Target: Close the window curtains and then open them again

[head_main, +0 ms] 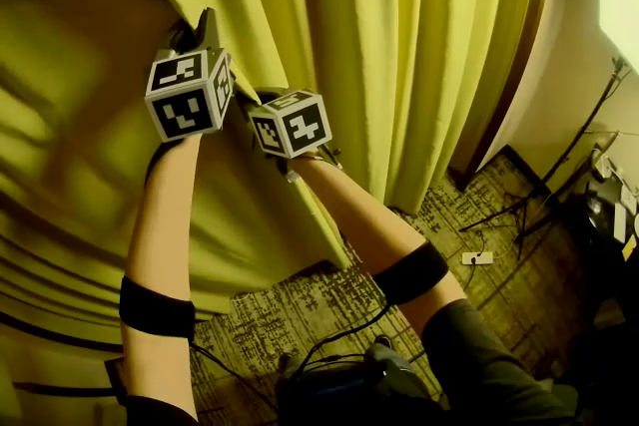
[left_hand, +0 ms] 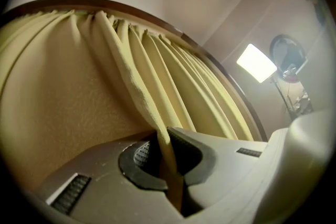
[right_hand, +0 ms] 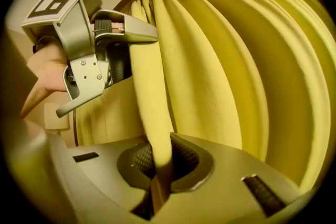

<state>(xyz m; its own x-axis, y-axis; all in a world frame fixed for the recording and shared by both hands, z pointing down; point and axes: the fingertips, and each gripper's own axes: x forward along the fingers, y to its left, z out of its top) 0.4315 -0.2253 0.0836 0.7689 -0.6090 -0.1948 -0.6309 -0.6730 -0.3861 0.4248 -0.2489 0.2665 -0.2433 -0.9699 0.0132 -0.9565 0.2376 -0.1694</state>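
Yellow-green curtains [head_main: 399, 35] fill the upper head view, hanging in deep folds. My left gripper [head_main: 205, 23] and right gripper [head_main: 258, 101] are side by side against the cloth, the left one slightly higher. In the left gripper view, my left gripper [left_hand: 167, 152] is shut on a narrow fold of the curtain [left_hand: 131, 81], which runs up to the rail. My right gripper [right_hand: 157, 162] is shut on a curtain fold [right_hand: 152, 97] too. The left gripper [right_hand: 137, 39] pinches that same fold higher up.
A dark wooden frame [head_main: 499, 85] borders the curtains on the right. Below lies patterned carpet [head_main: 300, 314] with cables and a small white box [head_main: 477, 257]. Stands and gear [head_main: 599, 195] crowd the right wall. A bright light panel [left_hand: 256, 62] glows there.
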